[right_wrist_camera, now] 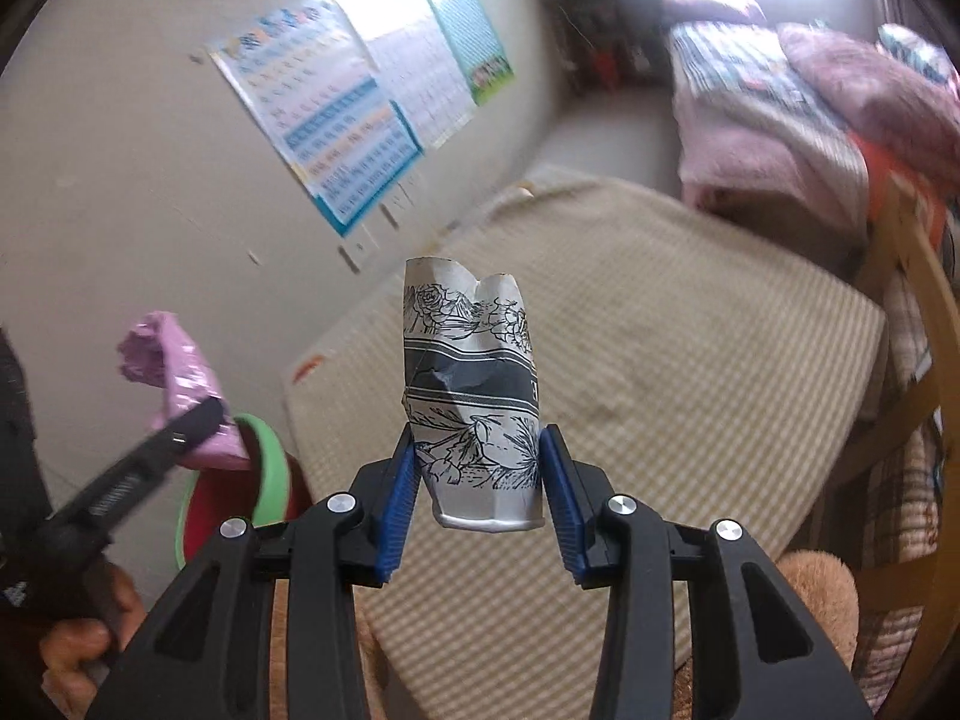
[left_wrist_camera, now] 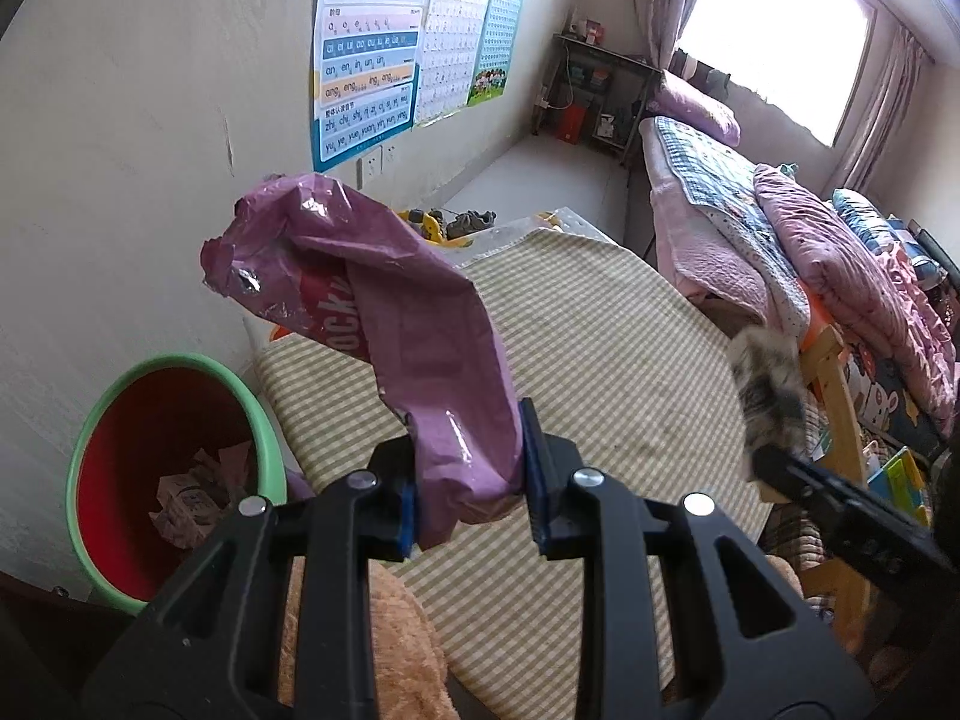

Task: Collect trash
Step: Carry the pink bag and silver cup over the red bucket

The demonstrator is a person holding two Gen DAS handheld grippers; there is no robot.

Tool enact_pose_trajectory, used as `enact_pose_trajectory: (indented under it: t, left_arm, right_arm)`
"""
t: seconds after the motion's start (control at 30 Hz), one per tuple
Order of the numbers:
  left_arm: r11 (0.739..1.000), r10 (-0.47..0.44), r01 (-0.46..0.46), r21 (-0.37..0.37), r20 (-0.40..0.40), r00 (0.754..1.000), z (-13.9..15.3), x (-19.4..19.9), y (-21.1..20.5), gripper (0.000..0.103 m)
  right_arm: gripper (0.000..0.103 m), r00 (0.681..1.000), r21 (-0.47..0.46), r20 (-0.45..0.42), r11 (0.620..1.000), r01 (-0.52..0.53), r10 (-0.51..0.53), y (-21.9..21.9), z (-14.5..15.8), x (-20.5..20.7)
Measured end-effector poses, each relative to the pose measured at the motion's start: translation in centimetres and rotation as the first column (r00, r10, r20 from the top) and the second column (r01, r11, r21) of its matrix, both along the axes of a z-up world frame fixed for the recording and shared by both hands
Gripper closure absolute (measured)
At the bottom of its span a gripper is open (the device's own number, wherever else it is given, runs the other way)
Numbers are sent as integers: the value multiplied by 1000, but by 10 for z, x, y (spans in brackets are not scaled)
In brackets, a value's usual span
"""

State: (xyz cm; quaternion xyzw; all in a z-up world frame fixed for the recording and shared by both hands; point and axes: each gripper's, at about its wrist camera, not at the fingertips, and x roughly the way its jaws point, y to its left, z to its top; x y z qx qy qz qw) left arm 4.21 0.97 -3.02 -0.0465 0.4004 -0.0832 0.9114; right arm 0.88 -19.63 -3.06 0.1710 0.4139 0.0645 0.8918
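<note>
My left gripper (left_wrist_camera: 471, 471) is shut on a crumpled purple snack wrapper (left_wrist_camera: 384, 324), held in the air above the checked mattress, right of a green-rimmed red bin (left_wrist_camera: 174, 468) that holds paper scraps. My right gripper (right_wrist_camera: 483, 495) is shut on a crushed paper cup (right_wrist_camera: 474, 396) with black flower print, held upright over the mattress. The cup also shows blurred in the left wrist view (left_wrist_camera: 768, 384). The wrapper (right_wrist_camera: 174, 384) and the bin (right_wrist_camera: 264, 474) show at the left of the right wrist view.
A checked green mattress (left_wrist_camera: 600, 348) lies below both grippers. A brown plush toy (left_wrist_camera: 372, 648) sits near the front. Posters (left_wrist_camera: 366, 54) hang on the left wall. A bed with pink bedding (left_wrist_camera: 810, 252) and a wooden frame (left_wrist_camera: 840, 396) stand at the right.
</note>
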Motion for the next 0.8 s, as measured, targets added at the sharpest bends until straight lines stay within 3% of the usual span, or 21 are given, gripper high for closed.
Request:
enact_pose_trajectory:
  t: [0.33, 0.8]
  left_arm:
    - [1000, 6, -6, -3, -8, 1000, -1, 2, -1, 77]
    - [999, 49, -49, 14, 1, 999, -2, 2, 19, 77]
  right_arm:
    - [64, 998, -31, 48, 999, -38, 39, 21, 15, -2]
    - [64, 995, -54, 41, 994, -92, 94, 51, 19, 10]
